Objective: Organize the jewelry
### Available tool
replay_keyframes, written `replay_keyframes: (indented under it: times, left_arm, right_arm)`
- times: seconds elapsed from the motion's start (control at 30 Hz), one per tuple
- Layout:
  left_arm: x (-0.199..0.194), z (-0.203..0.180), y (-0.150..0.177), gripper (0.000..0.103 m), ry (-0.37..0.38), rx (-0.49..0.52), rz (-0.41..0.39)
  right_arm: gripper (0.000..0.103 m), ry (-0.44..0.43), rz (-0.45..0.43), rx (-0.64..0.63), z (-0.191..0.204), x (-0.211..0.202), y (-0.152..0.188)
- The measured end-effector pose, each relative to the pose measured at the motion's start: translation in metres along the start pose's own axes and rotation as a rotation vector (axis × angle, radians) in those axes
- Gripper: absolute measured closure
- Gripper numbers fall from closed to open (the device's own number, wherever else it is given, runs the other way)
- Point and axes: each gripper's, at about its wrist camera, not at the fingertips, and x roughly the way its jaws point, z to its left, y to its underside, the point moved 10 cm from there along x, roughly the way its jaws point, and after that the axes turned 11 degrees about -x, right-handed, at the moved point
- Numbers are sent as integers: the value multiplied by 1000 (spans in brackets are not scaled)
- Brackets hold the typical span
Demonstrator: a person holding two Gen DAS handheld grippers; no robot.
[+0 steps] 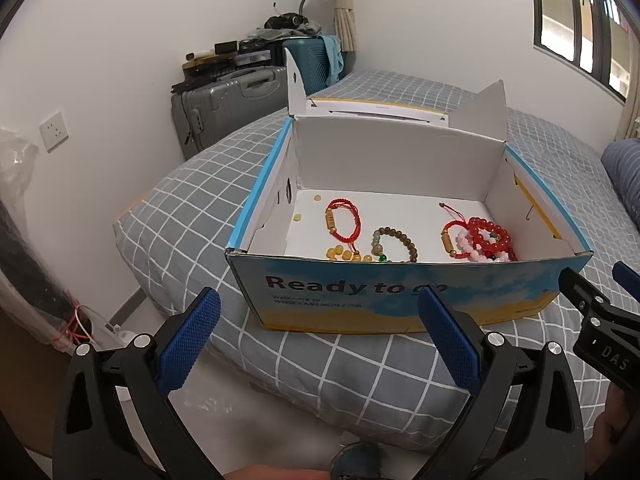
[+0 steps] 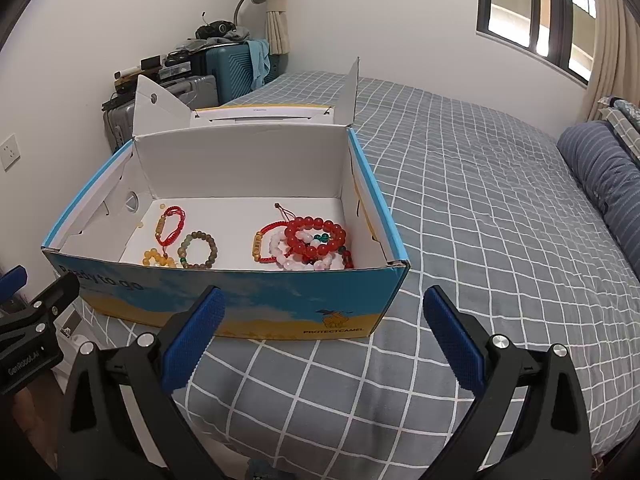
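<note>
Beaded and red-cord bracelets (image 2: pixel 316 242) loose in open box (image 2: pixel 248 300) btm

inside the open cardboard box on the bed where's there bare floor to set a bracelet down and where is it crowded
Freest: the white floor along the back wall of the blue-and-yellow cardboard box, and the middle gap between the brown wooden bead bracelet and the red glass bead bracelet. Crowded: the right front corner, where that red one tangles with a pink bead bracelet, and the left front by the amber beads.

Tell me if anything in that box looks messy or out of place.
Yes. Two loose yellow beads lie apart at the box's far left, and several bracelets sit tangled in a pile at the right instead of lying separately.
</note>
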Motion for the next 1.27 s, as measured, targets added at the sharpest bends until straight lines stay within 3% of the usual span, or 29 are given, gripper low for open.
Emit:
replay_keyframes:
  times: [1.27]
  left_arm:
    - [1,-8,2,6,6,19,-1]
  right_arm:
    - [8,3,3,2,1,-1,2]
